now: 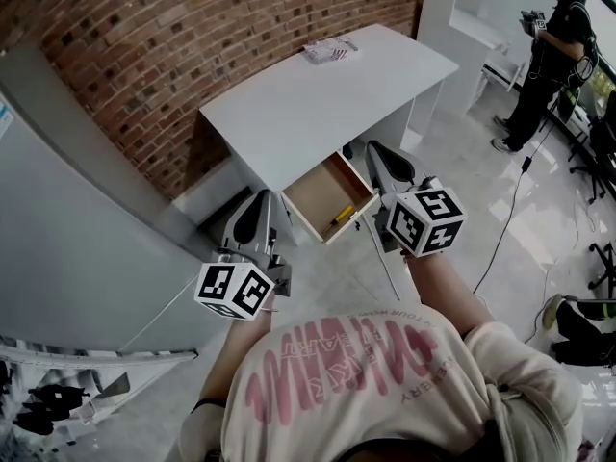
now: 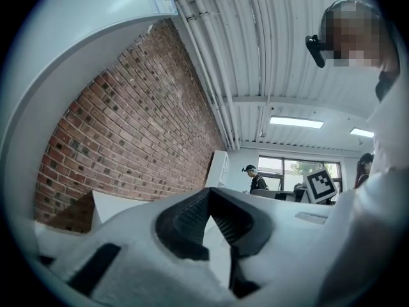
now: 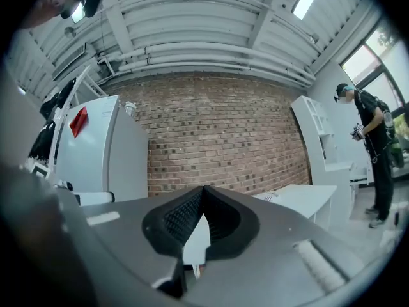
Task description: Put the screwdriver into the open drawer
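Note:
A yellow-handled screwdriver (image 1: 341, 215) lies inside the open wooden drawer (image 1: 306, 210) under the white desk (image 1: 318, 94). Both grippers are held up in the air in front of the desk, apart from the drawer. My left gripper (image 1: 260, 202) hangs to the drawer's left, and its fingertips meet with nothing between them (image 2: 209, 192). My right gripper (image 1: 377, 154) is just right of the drawer, jaws closed and empty (image 3: 203, 189). Neither gripper view shows the drawer or the screwdriver; both look level towards the brick wall.
A red brick wall (image 1: 192, 27) runs behind the desk. A large grey cabinet (image 1: 67, 219) stands at the left. A printed packet (image 1: 329, 50) lies on the desk's far end. A person (image 1: 553, 56) stands at the back right, beside a cable (image 1: 510, 210) on the glossy floor.

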{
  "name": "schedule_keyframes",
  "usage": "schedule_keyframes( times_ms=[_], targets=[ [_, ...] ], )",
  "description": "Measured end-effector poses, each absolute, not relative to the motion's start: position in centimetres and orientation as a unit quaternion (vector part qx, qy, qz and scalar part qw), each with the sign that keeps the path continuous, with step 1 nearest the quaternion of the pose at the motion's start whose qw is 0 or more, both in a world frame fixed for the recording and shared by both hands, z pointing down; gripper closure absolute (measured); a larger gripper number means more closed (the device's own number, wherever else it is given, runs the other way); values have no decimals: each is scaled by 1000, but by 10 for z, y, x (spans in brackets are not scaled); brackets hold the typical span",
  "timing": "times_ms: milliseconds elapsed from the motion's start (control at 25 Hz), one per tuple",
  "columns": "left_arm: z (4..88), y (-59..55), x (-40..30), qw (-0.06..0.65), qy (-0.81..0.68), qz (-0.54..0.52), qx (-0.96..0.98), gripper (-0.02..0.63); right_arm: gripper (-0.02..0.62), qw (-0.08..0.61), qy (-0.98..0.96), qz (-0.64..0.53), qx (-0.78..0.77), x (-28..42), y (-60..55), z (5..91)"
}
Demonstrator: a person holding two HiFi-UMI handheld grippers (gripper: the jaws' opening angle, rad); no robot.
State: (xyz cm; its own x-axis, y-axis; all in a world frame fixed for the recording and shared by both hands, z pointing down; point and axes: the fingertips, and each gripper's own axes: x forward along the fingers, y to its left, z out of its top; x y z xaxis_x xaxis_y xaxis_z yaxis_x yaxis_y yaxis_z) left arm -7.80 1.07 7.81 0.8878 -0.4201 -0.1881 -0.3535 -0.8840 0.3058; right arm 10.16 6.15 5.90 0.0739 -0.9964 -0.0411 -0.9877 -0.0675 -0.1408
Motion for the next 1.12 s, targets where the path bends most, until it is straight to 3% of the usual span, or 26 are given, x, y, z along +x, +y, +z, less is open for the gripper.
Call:
schedule_keyframes(
  times_ms=[1120],
  targets=[
    [97,69,3,137,-311,-111,934,604,588,34,758,-77,-646,184,80,94]
  ],
)
